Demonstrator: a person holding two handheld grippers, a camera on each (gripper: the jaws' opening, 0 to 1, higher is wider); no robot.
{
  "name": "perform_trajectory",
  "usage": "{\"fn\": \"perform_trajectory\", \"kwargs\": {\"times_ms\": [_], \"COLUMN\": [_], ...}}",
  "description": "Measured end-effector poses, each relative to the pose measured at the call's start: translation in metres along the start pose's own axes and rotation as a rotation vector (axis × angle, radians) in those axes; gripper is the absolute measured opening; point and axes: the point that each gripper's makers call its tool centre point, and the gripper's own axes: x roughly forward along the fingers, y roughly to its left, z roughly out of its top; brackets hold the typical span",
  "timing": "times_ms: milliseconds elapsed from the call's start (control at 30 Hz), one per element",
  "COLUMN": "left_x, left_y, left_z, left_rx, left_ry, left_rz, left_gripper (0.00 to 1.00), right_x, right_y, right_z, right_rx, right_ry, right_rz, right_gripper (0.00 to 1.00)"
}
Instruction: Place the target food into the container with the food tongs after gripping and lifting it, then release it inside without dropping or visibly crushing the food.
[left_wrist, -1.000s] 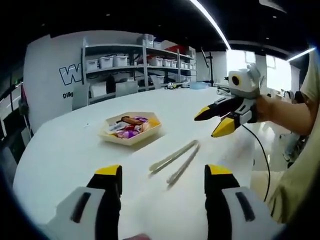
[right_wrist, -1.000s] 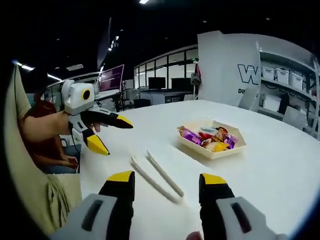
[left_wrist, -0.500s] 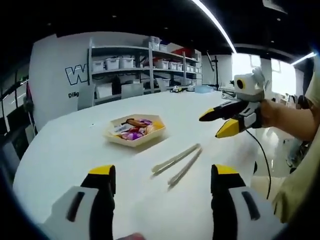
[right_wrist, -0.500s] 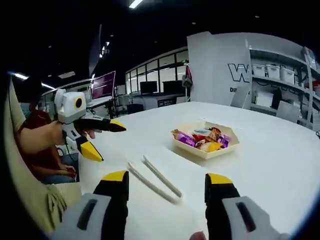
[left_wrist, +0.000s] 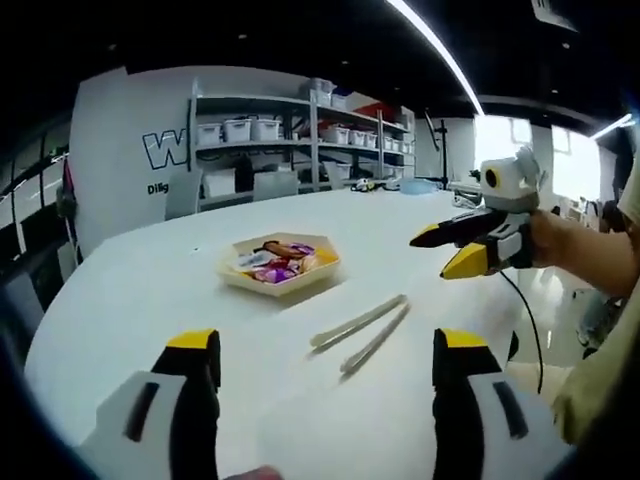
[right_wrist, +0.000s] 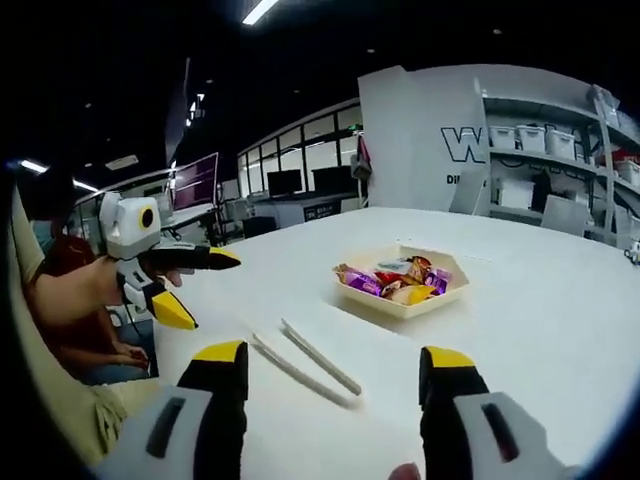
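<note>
You hold both claws above the white worktop (left_wrist: 130, 290) with nothing in either: your left claw (left_wrist: 328, 365) has its yellow-tipped jaws spread wide, and your right claw (right_wrist: 335, 380) is just as wide apart. In the left gripper view your right claw (left_wrist: 462, 248) comes in from the right, hanging in the air over the worktop's far side, jaws parted. In the right gripper view your left claw (right_wrist: 185, 290) hangs at the left, likewise parted. My reading is that you keep both high and open because nothing has been picked up yet; the tongs come first.

The food tongs (left_wrist: 362, 330) lie flat on the bare worktop between you and the tray, untouched. In the right gripper view the food tongs (right_wrist: 305, 358) show as two pale slim arms side by side. Their long axis runs obliquely away from you. In the left gripper view the arms look closest together at the near end and a little spread at the far end, so the joined end probably faces you and the tips point towards the tray side, though the blur leaves this unsure.

The hexagonal tray (left_wrist: 325, 271) sits well beyond the tongs, holding wrapped snacks (left_wrist: 278, 264) in purple, orange and white. In the right gripper view the tray (right_wrist: 402, 304) and its wrapped snacks (right_wrist: 392, 282) sit to the right of the tongs. Which snack is the target, and where the receiving container stands, I cannot tell
</note>
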Motion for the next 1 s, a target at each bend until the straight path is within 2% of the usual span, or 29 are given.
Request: {"fn": "perform_trajectory", "kwargs": {"times_ms": [433, 1000], "left_x": [0.000, 0.006], "left_y": [0.001, 0.003], "left_z": [0.005, 0.009], "left_rx": [-0.015, -0.017], "left_ry": [-0.015, -0.023], "left_rz": [0.019, 0.029], "left_gripper": [0.92, 0.94], "right_x": [-0.001, 0.002], "right_y": [-0.003, -0.012], "right_z": [0.002, 0.005], "right_rx": [0.041, 0.080], "right_ry": [-0.007, -0.023], "right_rz": [-0.026, -0.041], "right_gripper": [0.78, 0.90]}}
